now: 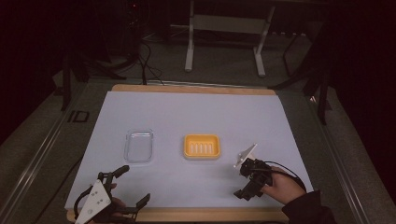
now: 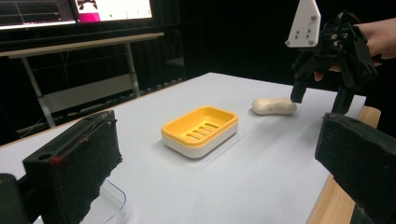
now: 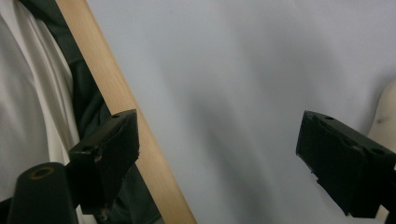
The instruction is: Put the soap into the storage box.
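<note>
A pale, rounded soap bar point(image 2: 274, 106) lies on the white table sheet point(image 1: 196, 112), just beside the right gripper point(image 2: 318, 95), whose 2 jaws stand wide apart and hold nothing. The left gripper point(image 1: 130, 189), near the sheet's near-left corner, is also spread wide and empty. A yellow slotted soap dish point(image 1: 201, 146) with a white base sits mid-table; a clear, glossy plastic lid point(image 1: 138, 145) lies to its left. A wooden edge point(image 3: 116, 102) borders the sheet.

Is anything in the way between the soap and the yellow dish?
Nothing visible. The soap lies on the bare white table just beyond the yellow dish, with open surface between them. The right claw hangs open above the soap.
</note>
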Motion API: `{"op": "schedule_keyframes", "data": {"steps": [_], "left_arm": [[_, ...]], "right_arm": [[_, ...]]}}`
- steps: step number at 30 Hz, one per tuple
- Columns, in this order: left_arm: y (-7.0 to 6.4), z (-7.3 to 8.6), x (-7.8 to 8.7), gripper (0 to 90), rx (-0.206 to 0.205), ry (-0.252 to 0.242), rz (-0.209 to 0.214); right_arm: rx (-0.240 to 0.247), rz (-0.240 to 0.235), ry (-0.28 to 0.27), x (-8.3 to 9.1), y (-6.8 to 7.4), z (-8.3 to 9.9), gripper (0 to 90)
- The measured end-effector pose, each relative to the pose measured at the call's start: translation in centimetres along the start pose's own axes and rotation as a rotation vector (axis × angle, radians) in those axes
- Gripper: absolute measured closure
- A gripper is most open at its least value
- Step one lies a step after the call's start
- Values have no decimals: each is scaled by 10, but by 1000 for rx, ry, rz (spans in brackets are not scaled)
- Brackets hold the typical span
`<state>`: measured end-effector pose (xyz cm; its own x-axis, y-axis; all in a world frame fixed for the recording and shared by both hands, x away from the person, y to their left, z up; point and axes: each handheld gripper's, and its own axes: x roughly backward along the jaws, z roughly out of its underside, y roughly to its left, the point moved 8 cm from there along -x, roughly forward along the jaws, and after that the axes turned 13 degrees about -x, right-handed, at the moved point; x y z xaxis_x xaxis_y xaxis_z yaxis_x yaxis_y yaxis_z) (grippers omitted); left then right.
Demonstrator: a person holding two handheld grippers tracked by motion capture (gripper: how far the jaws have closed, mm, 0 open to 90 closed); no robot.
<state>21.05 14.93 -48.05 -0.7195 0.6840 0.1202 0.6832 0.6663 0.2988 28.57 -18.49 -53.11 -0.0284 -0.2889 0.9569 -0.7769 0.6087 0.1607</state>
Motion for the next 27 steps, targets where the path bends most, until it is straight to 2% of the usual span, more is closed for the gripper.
{"op": "schedule_keyframes", "data": {"steps": [13, 17, 23, 27], "left_arm": [[-1, 0, -1, 1, 0, 2, 1], [-1, 1, -1, 1, -4, 7, 2], [-1, 1, -1, 1, -2, 8, 2], [-1, 1, -1, 1, -1, 7, 3]], "right_arm": [[-64, 19, 91, 2, -10, 10, 141], [-97, 15, 127, 2, -18, 17, 149], [-129, 58, 140, 5, -28, 20, 144], [-162, 94, 169, 6, -36, 25, 135]]}}
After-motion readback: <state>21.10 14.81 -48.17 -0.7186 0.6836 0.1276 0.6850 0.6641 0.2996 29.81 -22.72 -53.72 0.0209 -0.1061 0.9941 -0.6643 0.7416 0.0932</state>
